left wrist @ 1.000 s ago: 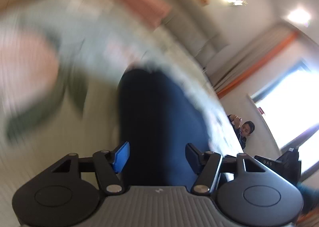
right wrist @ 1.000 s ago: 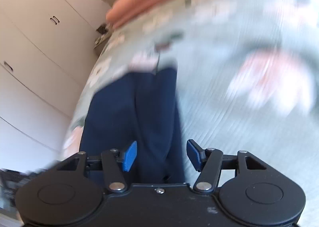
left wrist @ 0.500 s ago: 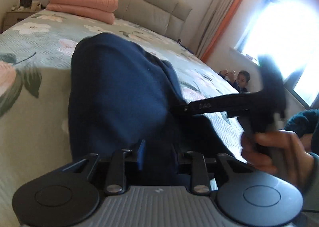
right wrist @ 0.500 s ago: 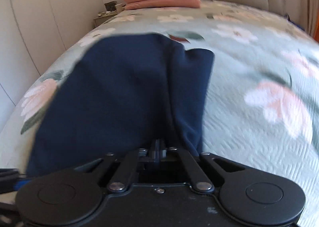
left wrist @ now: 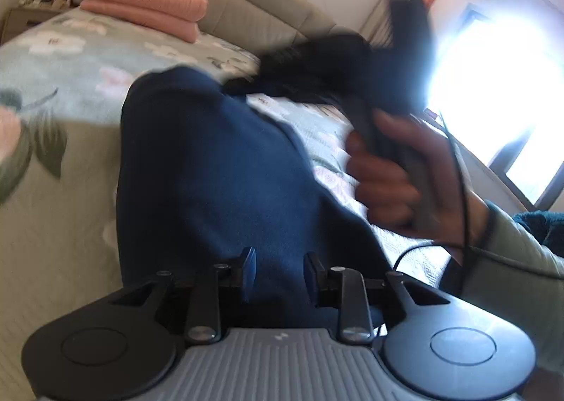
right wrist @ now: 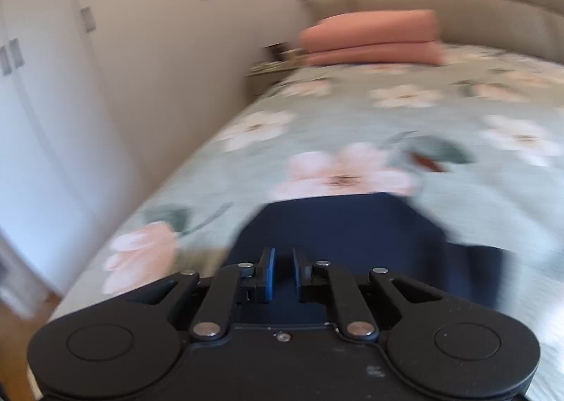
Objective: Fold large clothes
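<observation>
Change since half a second ago: both pairs of fingers were pinched onto the navy garment [left wrist: 218, 168]; now both have let go, and the right gripper [right wrist: 282, 272] has drawn back so that less cloth fills its view.
Left fingers: the left gripper [left wrist: 278, 270] has its fingers apart with a wide gap, navy cloth showing between and beyond them; nothing is clamped.
Right fingers: apart by a narrow gap, holding nothing; in the left view the right hand [left wrist: 391, 178] carries that gripper raised above the bed [right wrist: 476, 189].
Garment: lies on the floral bedspread, spreading forward from both pairs of fingers; its near edge runs under the fingertips, though whether they touch it cannot be told.
Risk, loose fold: released cloth may slump or spring open, likely if the layers were not laid flat.
Risk, snagging: a withdrawing finger could drag the top layer and skew the edges.
Risk, blur: both views are smeared, so edge alignment is hard to judge.
</observation>
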Demonstrator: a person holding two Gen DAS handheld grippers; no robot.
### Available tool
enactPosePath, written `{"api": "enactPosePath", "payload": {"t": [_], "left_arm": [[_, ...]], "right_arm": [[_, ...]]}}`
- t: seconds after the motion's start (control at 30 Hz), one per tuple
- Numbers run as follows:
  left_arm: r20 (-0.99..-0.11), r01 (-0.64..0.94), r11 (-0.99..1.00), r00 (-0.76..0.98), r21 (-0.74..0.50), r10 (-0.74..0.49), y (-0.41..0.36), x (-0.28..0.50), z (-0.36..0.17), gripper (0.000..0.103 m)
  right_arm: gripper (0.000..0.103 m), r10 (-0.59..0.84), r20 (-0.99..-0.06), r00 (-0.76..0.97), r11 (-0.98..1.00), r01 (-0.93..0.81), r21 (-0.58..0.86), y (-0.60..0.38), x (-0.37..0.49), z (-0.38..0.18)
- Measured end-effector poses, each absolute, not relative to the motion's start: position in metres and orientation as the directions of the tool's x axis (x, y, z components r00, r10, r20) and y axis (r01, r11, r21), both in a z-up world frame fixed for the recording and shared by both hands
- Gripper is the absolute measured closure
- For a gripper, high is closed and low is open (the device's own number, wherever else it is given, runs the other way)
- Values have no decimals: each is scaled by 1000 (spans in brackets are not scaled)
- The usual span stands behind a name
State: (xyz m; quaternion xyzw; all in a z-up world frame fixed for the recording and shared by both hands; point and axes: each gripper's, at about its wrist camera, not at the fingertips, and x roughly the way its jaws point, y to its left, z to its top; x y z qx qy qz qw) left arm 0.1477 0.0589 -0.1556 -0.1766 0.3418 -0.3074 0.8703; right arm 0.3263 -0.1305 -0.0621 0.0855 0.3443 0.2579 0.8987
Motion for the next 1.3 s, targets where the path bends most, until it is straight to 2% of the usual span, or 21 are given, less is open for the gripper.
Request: {"api": "enactPosePath", "payload": {"t": [0.1, 0.17, 0.23, 0.27, 0.3, 0.37, 0.4, 0.5, 0.53, 0.6, 0.67, 0.77, 0.8, 0.83, 0.93, 1.0, 1.07, 1.2, 1.27, 1.3], "left_arm": [[-432, 386, 720, 604, -577, -670, 69, 142, -164, 70], [-423, 391, 701, 589, -597, -689, 72, 146, -164, 70], [-426, 413, 703, 582, -579, -693, 72, 149, -163, 70], [-431, 419, 711, 584, -565, -688, 71, 149, -161, 70], [-438, 419, 716, 583, -559, -684, 70, 147, -160, 70], [-435, 414, 711, 583, -568, -686, 70, 146, -163, 66], [-432, 414, 708, 582, -573, -689, 71, 144, -163, 65], [-434, 412, 711, 584, -569, -686, 70, 141, -159, 58], [-438, 418, 715, 583, -561, -685, 68, 140, -158, 55], [-455, 424, 732, 585, -534, -671, 64, 138, -155, 53], [-473, 420, 749, 590, -512, -654, 61, 138, -150, 53], [-497, 391, 773, 601, -500, -626, 61, 129, -140, 53], [-502, 382, 780, 607, -495, -616, 62, 125, -135, 53], [-503, 378, 787, 615, -488, -607, 63, 120, -130, 53], [-490, 371, 799, 642, -473, -589, 67, 103, -111, 52], [-478, 366, 811, 668, -456, -570, 68, 91, -97, 45], [-492, 333, 851, 706, -406, -511, 66, 82, -80, 31], [-527, 259, 927, 766, -270, -368, 59, 63, -42, 30], [-500, 256, 938, 796, -233, -342, 58, 49, -21, 20], [-484, 246, 946, 814, -212, -321, 56, 41, -11, 17]], "right_arm": [[94, 456, -631, 627, 886, -385, 258, -112, 362, -86], [92, 258, -734, 628, 962, -237, 135, -112, 401, -119], [97, 337, -756, 561, 941, -166, 296, -136, 427, -139], [101, 356, -755, 551, 932, -149, 331, -144, 429, -136], [103, 318, -763, 563, 946, -136, 294, -146, 427, -130], [103, 126, -753, 645, 992, -86, 92, -149, 410, -113], [86, 109, -734, 671, 994, -82, 73, -155, 397, -104], [85, 302, -677, 672, 952, -169, 257, -184, 341, -78], [84, 320, -680, 660, 947, -199, 253, -183, 323, -76], [87, 270, -710, 650, 961, -224, 160, -177, 297, -85], [89, 190, -745, 639, 980, -166, 108, -186, 286, -98], [87, 172, -744, 646, 978, -19, 210, -216, 268, -89], [81, 152, -744, 651, 978, 8, 207, -219, 258, -81], [81, 151, -737, 659, 979, 5, 205, -220, 246, -74], [80, 203, -708, 677, 972, -49, 231, -213, 197, -49], [70, 229, -705, 671, 967, -74, 244, -206, 165, -34], [70, 253, -704, 663, 960, -84, 266, -199, 135, -22], [69, 322, -713, 623, 944, -155, 292, -176, 76, -2], [53, 301, -700, 647, 951, -149, 271, -166, 50, 10], [33, 266, -699, 664, 961, -123, 249, -163, 42, 14]]}}
